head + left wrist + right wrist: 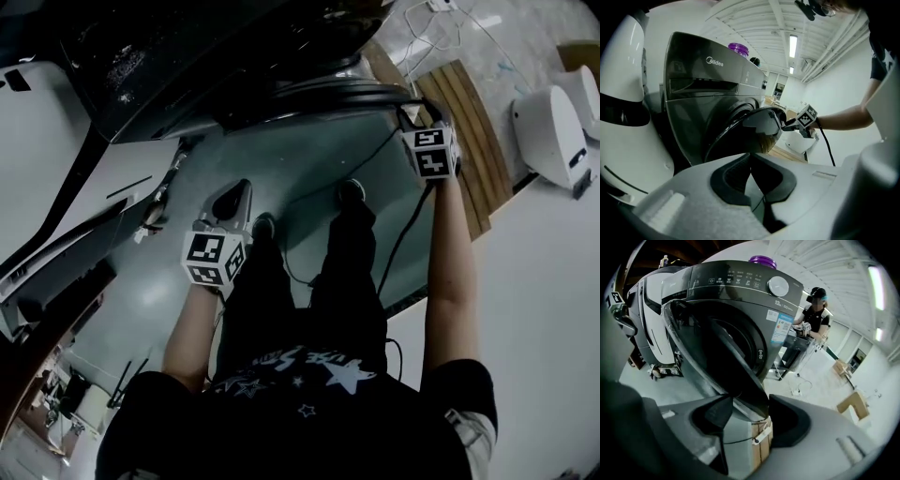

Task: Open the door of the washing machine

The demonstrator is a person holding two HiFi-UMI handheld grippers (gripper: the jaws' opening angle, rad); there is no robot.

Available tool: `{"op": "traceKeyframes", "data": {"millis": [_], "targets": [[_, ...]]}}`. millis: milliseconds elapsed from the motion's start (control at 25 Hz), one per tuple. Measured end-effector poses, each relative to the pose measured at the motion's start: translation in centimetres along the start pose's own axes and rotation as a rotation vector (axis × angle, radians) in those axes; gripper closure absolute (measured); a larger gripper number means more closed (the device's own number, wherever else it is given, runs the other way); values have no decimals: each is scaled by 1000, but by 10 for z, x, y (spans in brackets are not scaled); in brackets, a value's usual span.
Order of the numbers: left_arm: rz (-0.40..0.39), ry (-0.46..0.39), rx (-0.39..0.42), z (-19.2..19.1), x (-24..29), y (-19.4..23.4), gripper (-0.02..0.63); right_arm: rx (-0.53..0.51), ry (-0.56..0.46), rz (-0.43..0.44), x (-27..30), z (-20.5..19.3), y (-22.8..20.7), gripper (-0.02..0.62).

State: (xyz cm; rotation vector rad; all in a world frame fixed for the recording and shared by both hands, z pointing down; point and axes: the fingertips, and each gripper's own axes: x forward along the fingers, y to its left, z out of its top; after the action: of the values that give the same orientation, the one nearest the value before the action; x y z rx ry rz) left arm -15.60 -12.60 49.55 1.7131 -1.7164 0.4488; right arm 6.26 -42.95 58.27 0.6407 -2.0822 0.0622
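Note:
The dark grey front-loading washing machine [187, 56] fills the top of the head view and also shows in the left gripper view [708, 79] and the right gripper view [740, 282]. Its round door [319, 94] stands swung outward [717, 348]. My right gripper [405, 114] is shut on the door's free edge, and the rim runs between the pads [745, 411]. From the left gripper view the right gripper [790, 125] sits at the door's edge [761, 123]. My left gripper [232, 199] hangs low in front of the machine, shut on nothing [751, 164].
A white appliance [56, 141] stands left of the washer, and a white rounded unit [553, 131] is at right. A wooden pallet [469, 122] lies beside the door. A person stands at a cart [815, 315]. Cardboard boxes [853, 406] sit on the floor.

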Motion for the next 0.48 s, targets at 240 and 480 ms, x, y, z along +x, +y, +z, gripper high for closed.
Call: {"op": "traceKeyframes", "data": {"millis": [240,480], "targets": [[-88,-4,64,-13,-20,22,595,146,48,-113,-44,-55,36,356],[-219,7,187,-28,-40,22,595,304,77,-227,-90,-102,88,356]]}}
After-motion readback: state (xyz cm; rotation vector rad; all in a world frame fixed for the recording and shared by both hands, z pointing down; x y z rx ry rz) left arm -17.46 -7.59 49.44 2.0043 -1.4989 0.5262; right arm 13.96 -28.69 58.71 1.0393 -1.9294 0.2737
